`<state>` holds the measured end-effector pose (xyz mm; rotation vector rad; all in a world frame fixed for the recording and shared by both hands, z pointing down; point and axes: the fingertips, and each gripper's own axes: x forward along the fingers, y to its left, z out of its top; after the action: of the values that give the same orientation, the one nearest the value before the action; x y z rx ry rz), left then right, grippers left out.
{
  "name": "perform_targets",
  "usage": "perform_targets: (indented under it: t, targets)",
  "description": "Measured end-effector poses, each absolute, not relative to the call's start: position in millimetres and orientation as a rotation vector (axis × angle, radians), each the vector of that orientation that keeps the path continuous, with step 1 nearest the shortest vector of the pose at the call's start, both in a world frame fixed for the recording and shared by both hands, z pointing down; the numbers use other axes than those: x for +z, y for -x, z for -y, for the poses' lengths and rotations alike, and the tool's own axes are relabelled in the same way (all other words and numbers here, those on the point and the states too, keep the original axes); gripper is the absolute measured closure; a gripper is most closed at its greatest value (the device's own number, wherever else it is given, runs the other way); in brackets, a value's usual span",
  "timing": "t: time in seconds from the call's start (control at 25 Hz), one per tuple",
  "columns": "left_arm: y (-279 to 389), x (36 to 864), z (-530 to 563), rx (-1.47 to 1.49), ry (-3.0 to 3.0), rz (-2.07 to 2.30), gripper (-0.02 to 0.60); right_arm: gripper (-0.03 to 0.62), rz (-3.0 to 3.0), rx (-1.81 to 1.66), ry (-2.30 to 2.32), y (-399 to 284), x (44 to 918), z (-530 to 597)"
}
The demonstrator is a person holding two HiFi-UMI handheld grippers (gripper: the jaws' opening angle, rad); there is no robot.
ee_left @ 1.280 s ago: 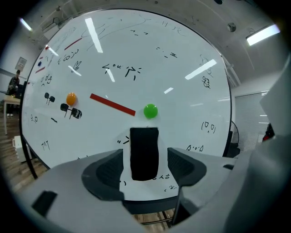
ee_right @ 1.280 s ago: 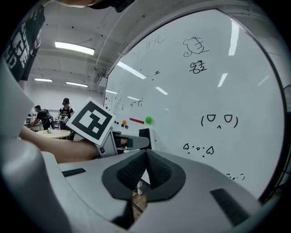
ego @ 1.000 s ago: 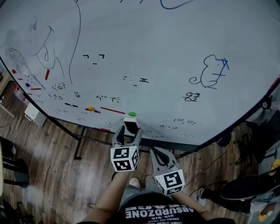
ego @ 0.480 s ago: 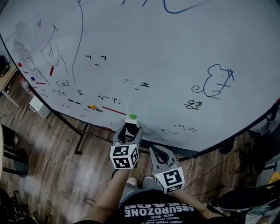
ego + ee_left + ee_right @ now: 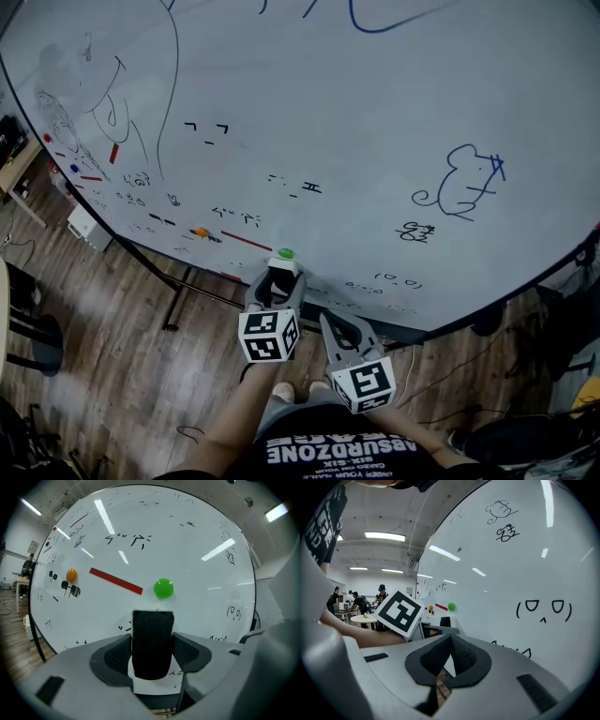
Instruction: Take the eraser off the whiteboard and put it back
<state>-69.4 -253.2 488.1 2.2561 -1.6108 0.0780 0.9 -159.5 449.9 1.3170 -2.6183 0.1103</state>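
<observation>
Whiteboard [image 5: 375, 112] ahead: we watch our left gripper [image 5: 278, 281] just closing on the black eraser [image 5: 152, 644], pads against both its sides.

Eraser [image 5: 152, 625]: black felt pad, white body, upright, flat against whiteboard [image 5: 187, 550], between left gripper's [image 5: 153, 644] jaws, which have just been closing on it.

Head view looks steeply down at the whiteboard [image 5: 394, 103]; left gripper view faces it close, right gripper view obliquely. All share the green magnet [image 5: 284, 253].
</observation>
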Motion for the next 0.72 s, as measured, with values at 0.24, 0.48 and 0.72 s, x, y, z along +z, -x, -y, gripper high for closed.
perform_targets:
  t: [0.24, 0.48, 0.72]
  targets:
    - [69.8, 487.8, 253.4, 0.064, -2.238, 1.638, 0.318, 0.595, 2.621, 0.126, -1.312, -2.1, 450.7, 163.7]
    - [69.9, 487.8, 253.0, 0.061, -2.229, 1.650, 0.324, 0.595, 2.631, 0.127, -1.300, -1.7, 450.5, 165.1]
    - [70.1, 487.9, 252.6, 0.060, -2.218, 1.658, 0.330, 0.595, 2.638, 0.126, -1.296, -2.8, 450.2, 165.3]
